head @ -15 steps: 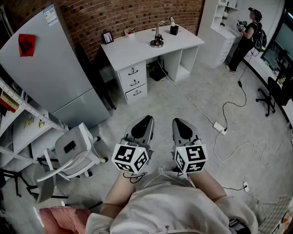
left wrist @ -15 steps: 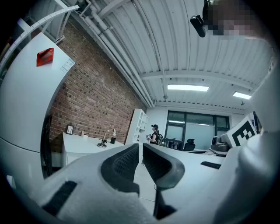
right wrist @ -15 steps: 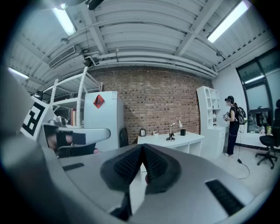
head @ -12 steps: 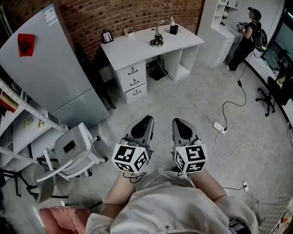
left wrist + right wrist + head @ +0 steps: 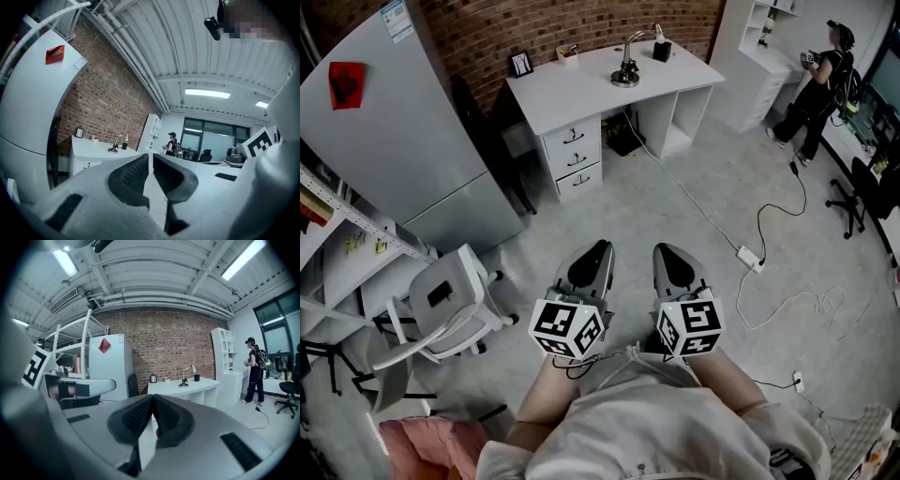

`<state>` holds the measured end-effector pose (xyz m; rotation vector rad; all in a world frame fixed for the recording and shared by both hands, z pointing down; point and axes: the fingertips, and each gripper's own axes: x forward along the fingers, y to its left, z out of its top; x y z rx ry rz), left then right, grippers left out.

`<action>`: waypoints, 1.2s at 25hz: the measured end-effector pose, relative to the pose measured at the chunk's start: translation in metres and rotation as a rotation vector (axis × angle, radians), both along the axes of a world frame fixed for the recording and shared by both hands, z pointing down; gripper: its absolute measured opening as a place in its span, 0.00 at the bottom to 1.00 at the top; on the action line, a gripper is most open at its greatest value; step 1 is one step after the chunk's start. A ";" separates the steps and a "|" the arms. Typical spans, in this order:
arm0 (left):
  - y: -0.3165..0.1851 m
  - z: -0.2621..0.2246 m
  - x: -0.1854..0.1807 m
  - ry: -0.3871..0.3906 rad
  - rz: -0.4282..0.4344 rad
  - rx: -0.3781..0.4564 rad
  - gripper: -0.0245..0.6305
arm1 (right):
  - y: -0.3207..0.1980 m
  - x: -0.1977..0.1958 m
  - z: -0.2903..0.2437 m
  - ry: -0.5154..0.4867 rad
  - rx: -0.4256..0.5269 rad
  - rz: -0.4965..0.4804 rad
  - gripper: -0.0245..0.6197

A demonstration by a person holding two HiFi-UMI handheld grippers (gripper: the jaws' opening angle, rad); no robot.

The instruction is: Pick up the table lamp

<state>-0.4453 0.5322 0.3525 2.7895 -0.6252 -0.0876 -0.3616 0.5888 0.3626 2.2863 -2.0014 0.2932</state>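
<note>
Table lamp (image 5: 628, 67) beside black cup (image 5: 662, 51) on desk (image 5: 581, 89)

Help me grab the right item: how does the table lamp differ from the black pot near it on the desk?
The table lamp is silvery, the black pot dark. The lamp is tall, with round base and bent arm; the pot short and blocky. The pot sits nearer the wall than the lamp. Both stand upright on the white desk.

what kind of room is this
Most likely an office or studio workspace: a white desk with drawers stands against a brick wall, a table lamp sits on it, and a wheeled office chair is nearby.
</note>
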 end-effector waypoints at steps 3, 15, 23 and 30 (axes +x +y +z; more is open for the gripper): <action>-0.011 0.011 0.007 -0.017 -0.014 -0.033 0.10 | -0.012 0.006 0.004 -0.012 -0.009 -0.027 0.08; -0.091 0.030 0.090 -0.062 -0.112 -0.080 0.10 | -0.097 0.101 0.017 -0.083 -0.018 -0.117 0.08; -0.157 0.027 0.196 -0.053 -0.168 -0.100 0.10 | -0.159 0.220 0.015 -0.087 -0.033 -0.155 0.08; -0.201 0.026 0.285 -0.053 -0.178 -0.091 0.10 | -0.208 0.309 0.014 -0.087 -0.030 -0.177 0.08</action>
